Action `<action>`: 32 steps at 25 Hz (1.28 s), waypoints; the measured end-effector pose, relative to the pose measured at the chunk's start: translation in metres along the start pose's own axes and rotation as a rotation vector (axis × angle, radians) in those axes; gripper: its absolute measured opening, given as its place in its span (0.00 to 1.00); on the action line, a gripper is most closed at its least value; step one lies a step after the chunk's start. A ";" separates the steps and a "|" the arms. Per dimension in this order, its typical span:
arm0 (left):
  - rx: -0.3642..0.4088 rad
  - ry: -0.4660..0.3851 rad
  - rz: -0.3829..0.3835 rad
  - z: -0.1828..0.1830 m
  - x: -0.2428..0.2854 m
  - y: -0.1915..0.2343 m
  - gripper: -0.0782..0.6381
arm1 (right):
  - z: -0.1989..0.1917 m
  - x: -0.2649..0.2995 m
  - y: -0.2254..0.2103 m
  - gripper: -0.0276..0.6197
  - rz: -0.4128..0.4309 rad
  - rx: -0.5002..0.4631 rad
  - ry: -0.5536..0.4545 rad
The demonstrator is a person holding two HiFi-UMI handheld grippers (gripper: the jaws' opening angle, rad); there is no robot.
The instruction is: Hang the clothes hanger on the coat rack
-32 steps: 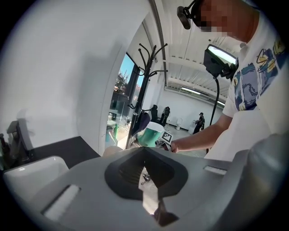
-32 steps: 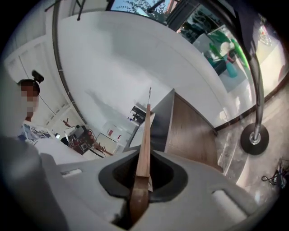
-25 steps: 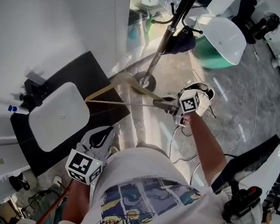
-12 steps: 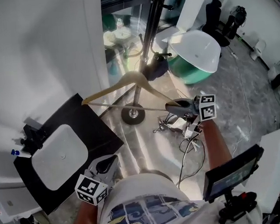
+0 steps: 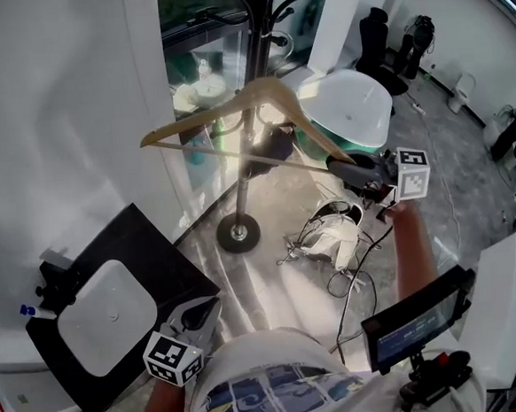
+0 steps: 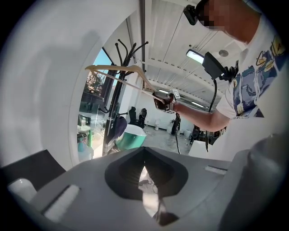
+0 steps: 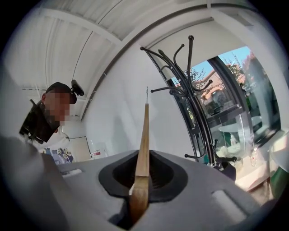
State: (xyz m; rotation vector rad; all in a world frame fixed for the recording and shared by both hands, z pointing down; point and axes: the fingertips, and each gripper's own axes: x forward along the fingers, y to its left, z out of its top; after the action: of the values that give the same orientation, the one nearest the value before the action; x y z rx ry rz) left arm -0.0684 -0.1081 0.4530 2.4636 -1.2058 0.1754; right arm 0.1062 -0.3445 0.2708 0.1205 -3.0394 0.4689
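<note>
The coat rack (image 5: 241,189) stood on the floor (image 5: 272,271), with black hooks at its top. The wooden hanger (image 5: 206,116) was held raised in the air and roughly level. It crossed in front of the rack's pole, and contact with the pole could not be confirmed. The right claw (image 5: 351,167) was clamped on one end of the hanger. The left claw (image 5: 198,314) was low beside the person, jaws together with nothing between them.
</note>
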 end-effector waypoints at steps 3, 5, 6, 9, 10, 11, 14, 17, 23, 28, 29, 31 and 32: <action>-0.001 -0.009 0.011 0.004 0.012 0.003 0.11 | 0.015 -0.010 -0.018 0.11 -0.005 -0.017 0.000; -0.002 -0.015 0.020 0.007 0.021 0.005 0.11 | 0.021 -0.015 -0.032 0.11 -0.005 -0.019 0.008; -0.002 -0.020 0.025 0.009 0.026 0.006 0.11 | 0.023 -0.017 -0.039 0.11 -0.004 -0.017 0.012; -0.003 -0.038 0.042 0.016 0.039 0.009 0.11 | 0.023 -0.022 -0.064 0.11 -0.008 -0.005 0.027; -0.004 -0.043 0.047 0.019 0.043 0.010 0.11 | 0.022 -0.023 -0.072 0.11 -0.008 0.000 0.034; -0.005 -0.046 0.053 0.021 0.048 0.010 0.11 | 0.021 -0.023 -0.081 0.11 -0.004 0.006 0.043; -0.006 -0.051 0.072 0.025 0.061 0.010 0.11 | 0.014 -0.019 -0.103 0.11 0.010 0.019 0.078; -0.005 -0.058 0.093 0.027 0.070 0.006 0.11 | 0.007 -0.014 -0.119 0.11 0.029 0.022 0.108; -0.015 -0.063 0.140 0.029 0.080 0.007 0.11 | -0.003 -0.002 -0.153 0.11 0.042 0.036 0.122; -0.028 -0.055 0.176 0.030 0.081 0.011 0.11 | -0.005 0.005 -0.167 0.11 0.084 0.042 0.095; -0.027 -0.053 0.180 0.030 0.081 0.011 0.11 | -0.005 0.006 -0.168 0.11 0.091 0.040 0.090; -0.026 -0.050 0.186 0.031 0.082 0.011 0.11 | -0.007 0.008 -0.172 0.11 0.093 0.025 0.079; -0.026 -0.046 0.190 0.031 0.083 0.011 0.11 | -0.008 0.010 -0.175 0.12 0.087 0.013 0.071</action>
State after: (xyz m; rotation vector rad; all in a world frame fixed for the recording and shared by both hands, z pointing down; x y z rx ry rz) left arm -0.0277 -0.1871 0.4507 2.3410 -1.4521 0.1539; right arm 0.1124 -0.5093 0.3312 -0.0281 -2.9813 0.4875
